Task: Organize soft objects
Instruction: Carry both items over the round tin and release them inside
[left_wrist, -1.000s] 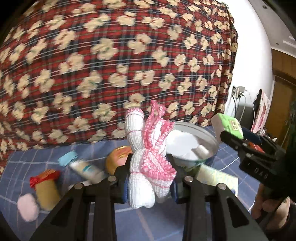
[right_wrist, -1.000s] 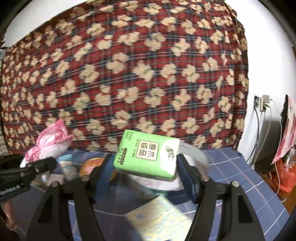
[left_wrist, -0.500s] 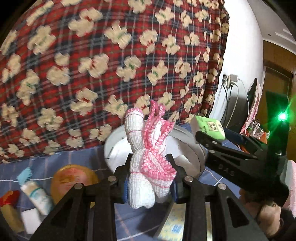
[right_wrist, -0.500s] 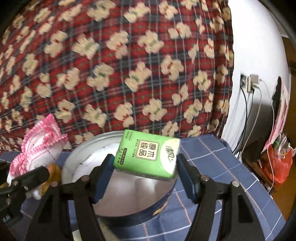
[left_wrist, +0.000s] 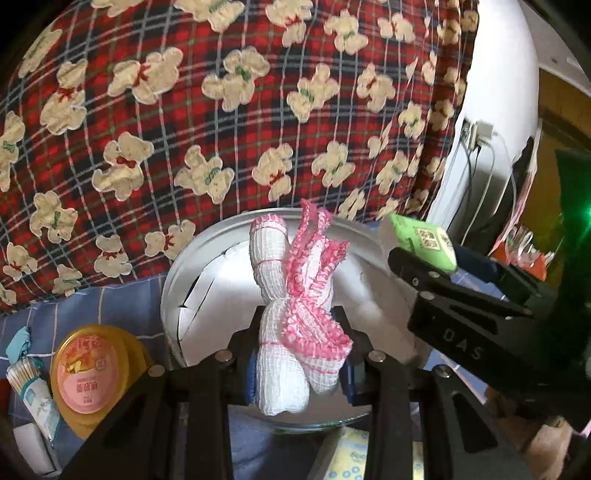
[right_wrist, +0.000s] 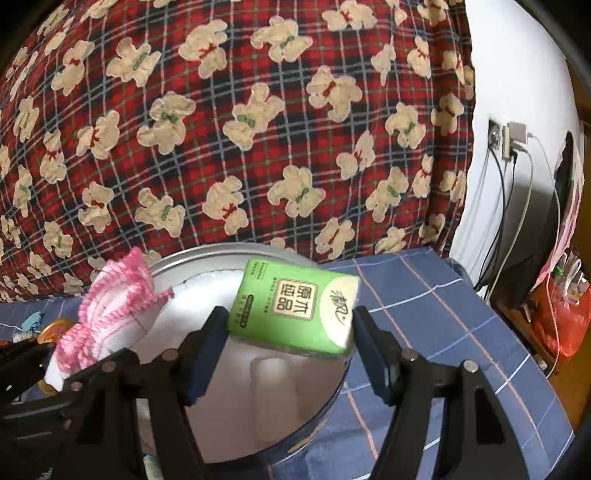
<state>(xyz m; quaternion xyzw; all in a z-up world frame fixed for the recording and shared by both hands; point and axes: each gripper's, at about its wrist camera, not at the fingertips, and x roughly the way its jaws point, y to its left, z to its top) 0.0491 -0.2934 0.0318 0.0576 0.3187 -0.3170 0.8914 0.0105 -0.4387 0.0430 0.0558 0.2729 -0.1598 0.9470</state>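
My left gripper (left_wrist: 297, 350) is shut on a white mesh cloth bundle with pink frilly trim (left_wrist: 291, 310), held upright over the round metal tin (left_wrist: 173, 280). My right gripper (right_wrist: 290, 328) is shut on a green tissue pack (right_wrist: 295, 302), tilted above the same tin (right_wrist: 207, 254). The tin is lined with white paper and looks empty inside. In the left wrist view the right gripper (left_wrist: 421, 254) with the tissue pack (left_wrist: 421, 240) is at the tin's right rim. In the right wrist view the cloth bundle (right_wrist: 114, 306) hangs over the tin's left side.
A blue checked cloth (right_wrist: 443, 302) covers the table. A red plaid bear-print fabric (left_wrist: 221, 110) rises behind. Left of the tin are a round orange-lidded tub (left_wrist: 88, 365), a cotton swab packet (left_wrist: 33, 391) and a white block (left_wrist: 33, 450). A yellowish packet (left_wrist: 354, 458) lies in front. Cables and a socket (right_wrist: 506, 140) are on the right wall.
Both grippers moved forward and over the tin, which now looms larger beneath them. Each keeps its hold on its object.
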